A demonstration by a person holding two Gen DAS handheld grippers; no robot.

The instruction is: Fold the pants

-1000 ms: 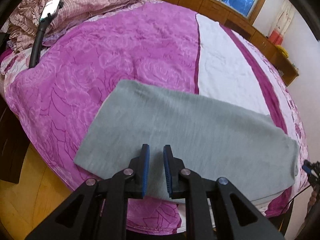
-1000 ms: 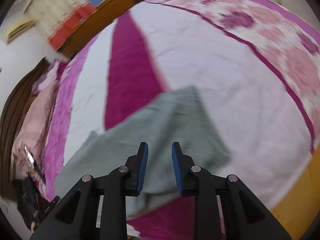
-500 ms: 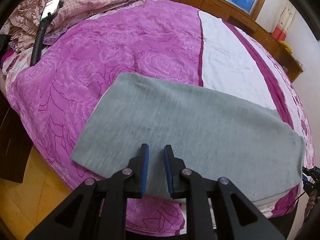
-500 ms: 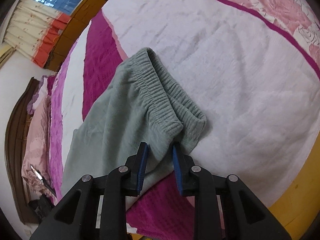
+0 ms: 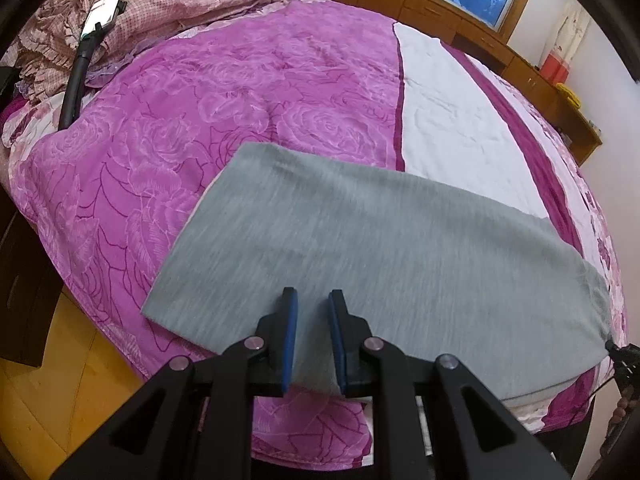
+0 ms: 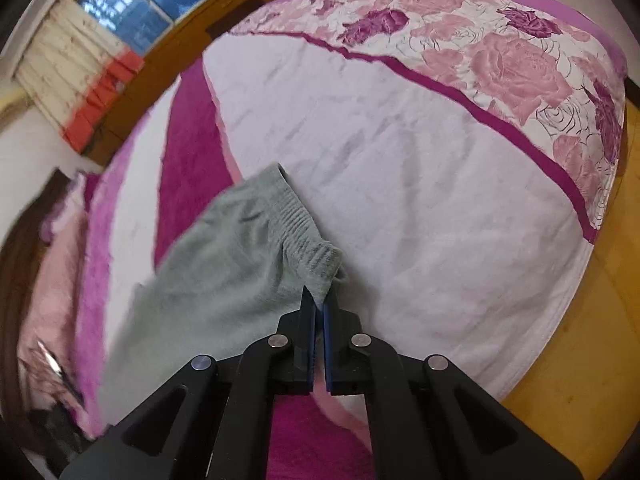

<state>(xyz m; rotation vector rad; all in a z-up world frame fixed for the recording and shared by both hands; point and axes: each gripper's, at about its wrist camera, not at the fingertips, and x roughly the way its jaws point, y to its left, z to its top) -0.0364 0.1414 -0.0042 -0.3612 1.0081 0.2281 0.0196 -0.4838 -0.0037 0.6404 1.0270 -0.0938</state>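
Grey pants (image 5: 384, 256) flat on bed (image 5: 248, 92); my right hand-held gripper (image 6: 318, 304), jaws just closed, pinches their waistband corner (image 6: 320, 268); my left hand-held gripper (image 5: 313, 312) hovers slightly parted, empty.

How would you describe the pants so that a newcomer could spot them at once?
Start at the bed with its magenta rose cover. Along its near edge lie the pants, flat, their ribbed waistband pinched by the right gripper. They are the only plain grey cloth there.
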